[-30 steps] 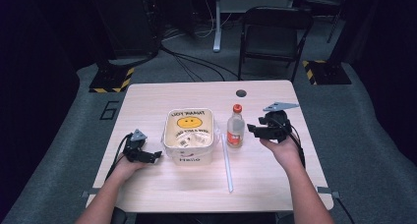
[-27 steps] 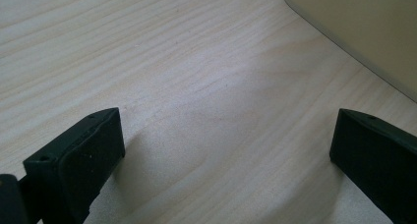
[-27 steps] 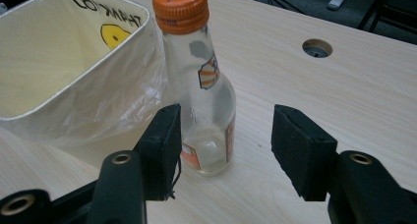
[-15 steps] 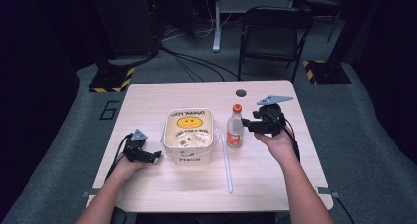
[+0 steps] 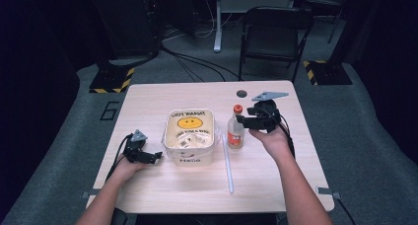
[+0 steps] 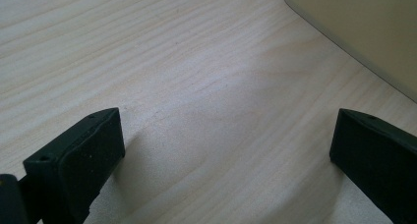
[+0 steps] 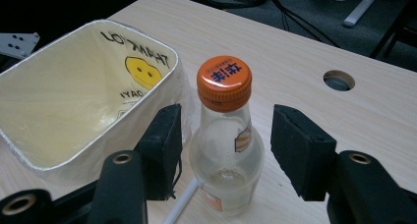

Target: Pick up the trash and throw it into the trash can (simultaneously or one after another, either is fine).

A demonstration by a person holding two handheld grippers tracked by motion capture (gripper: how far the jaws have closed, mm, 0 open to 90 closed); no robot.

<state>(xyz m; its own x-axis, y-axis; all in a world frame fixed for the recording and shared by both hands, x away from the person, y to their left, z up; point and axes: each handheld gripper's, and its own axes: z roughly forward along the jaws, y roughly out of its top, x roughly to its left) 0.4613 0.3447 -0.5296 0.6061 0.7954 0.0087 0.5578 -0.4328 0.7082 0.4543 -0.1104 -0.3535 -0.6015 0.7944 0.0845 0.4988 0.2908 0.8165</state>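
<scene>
**Right gripper closes in on the bottle**

Since a second ago the right hand-held gripper (image 5: pixel 245 119) has moved left across the pale wooden table (image 5: pixel 276 185) and now has the small clear glass bottle with an orange cap (image 5: pixel 236 129) between its jaws. In the right gripper view the jaws stand spread on either side of the bottle (image 7: pixel 227 145), level with its shoulder and not yet touching the glass. The bottle stands upright just beside the cream square paper tub printed with a yellow smiley face (image 5: pixel 191 136), with a white drinking straw (image 5: pixel 227 161) lying on the table in front of it. The left hand-held gripper (image 5: pixel 154 157) has stayed low on the table left of the tub, jaws spread on nothing. Judging by this, the reach is done and a squeeze on the bottle comes next
</scene>
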